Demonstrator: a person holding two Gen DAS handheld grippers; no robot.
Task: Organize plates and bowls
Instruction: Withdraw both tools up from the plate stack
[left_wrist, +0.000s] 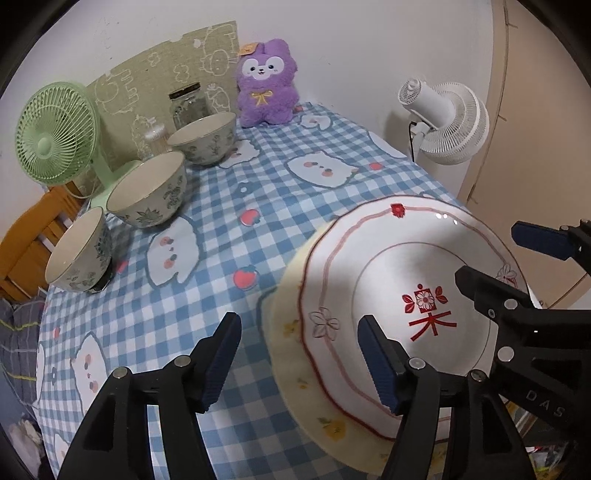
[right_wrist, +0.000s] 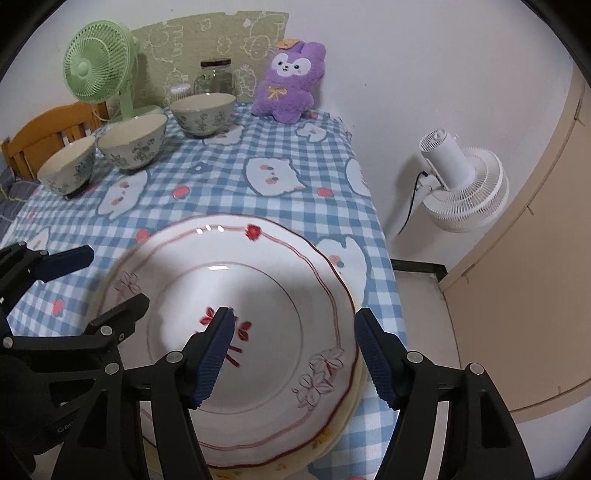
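the white plate lay on a yellow plate; the left gripper and right gripper straddled its opposite rims, jaws apart, gripping nothing.

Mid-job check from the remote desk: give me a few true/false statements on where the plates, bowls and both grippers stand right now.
1. The white plate with red trim lies on top of a yellow plate. True.
2. The three bowls are stacked inside one another. False: the near bowl, middle bowl and far bowl stand separately in a row.
3. The left gripper is clamped on the plate rim. False: its fingers stand open, with the rim between them.
4. The right gripper is open. True.
5. The purple plush toy sits in a bowl. False: it sits on the tablecloth by the wall.
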